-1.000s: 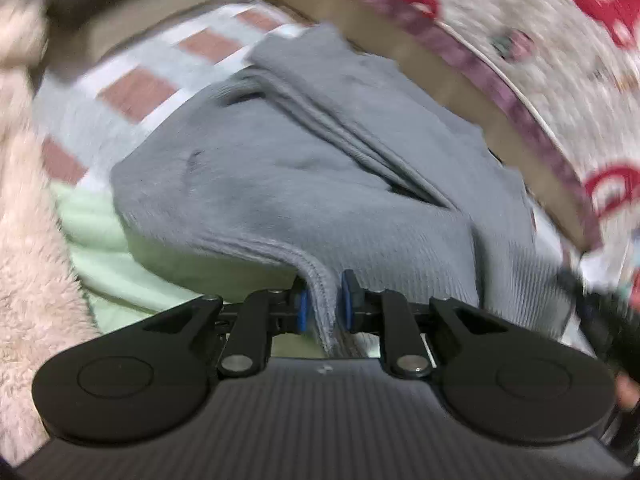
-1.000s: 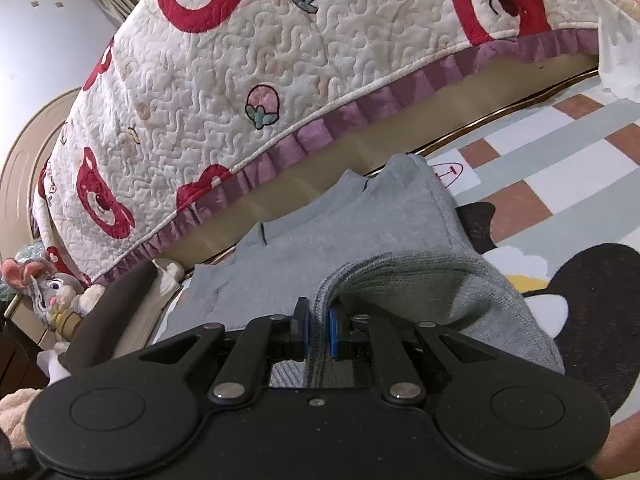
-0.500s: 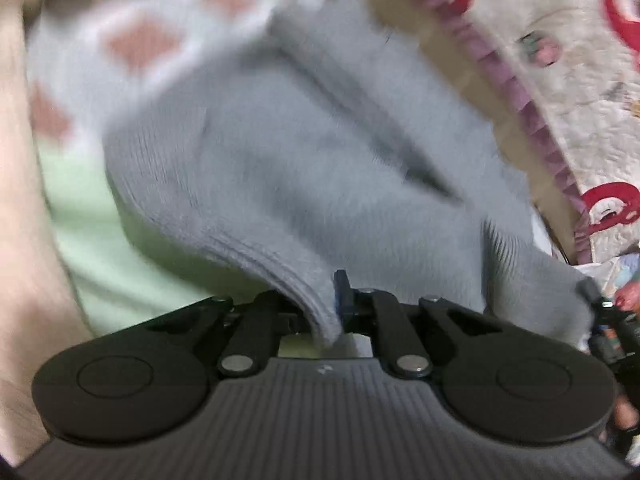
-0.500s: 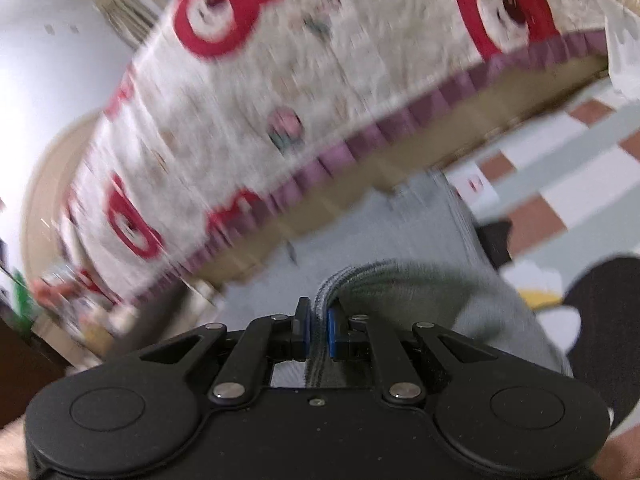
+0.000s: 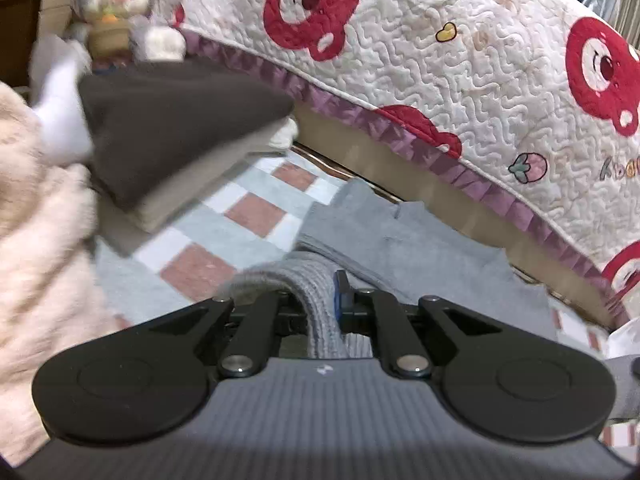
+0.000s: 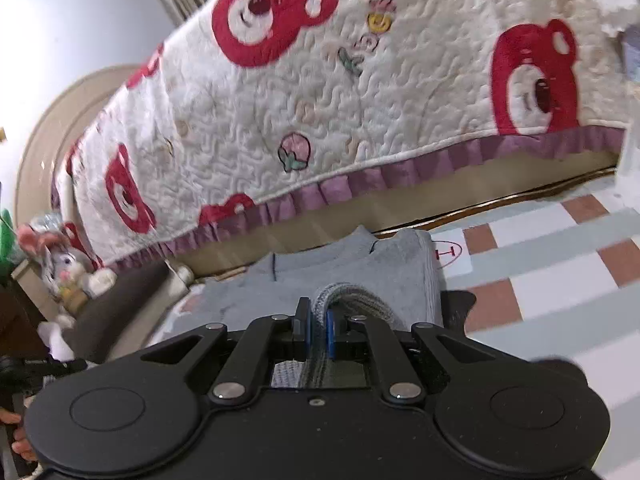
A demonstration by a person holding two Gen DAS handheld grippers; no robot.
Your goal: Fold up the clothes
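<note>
A grey knit sweater [image 5: 404,248] lies on the checked floor mat in front of the bed. My left gripper [image 5: 320,300] is shut on its ribbed hem, which bunches up between the fingers. In the right wrist view the same sweater [image 6: 340,268] lies spread toward the bed, and my right gripper [image 6: 318,326] is shut on another ribbed edge of it. Both held edges are lifted just above the rest of the garment.
The bed's side with a white bear-print quilt [image 5: 460,60] rises right behind the sweater. A stack of folded dark and beige clothes [image 5: 172,136] sits at the left, a fluffy pink fabric [image 5: 36,240] at the near left. A plush rabbit [image 6: 64,268] stands by the bed.
Both grippers have carried the held hem forward toward the bed, over the rest of the sweater, and lower. The views have tilted up to show more of the quilt.
</note>
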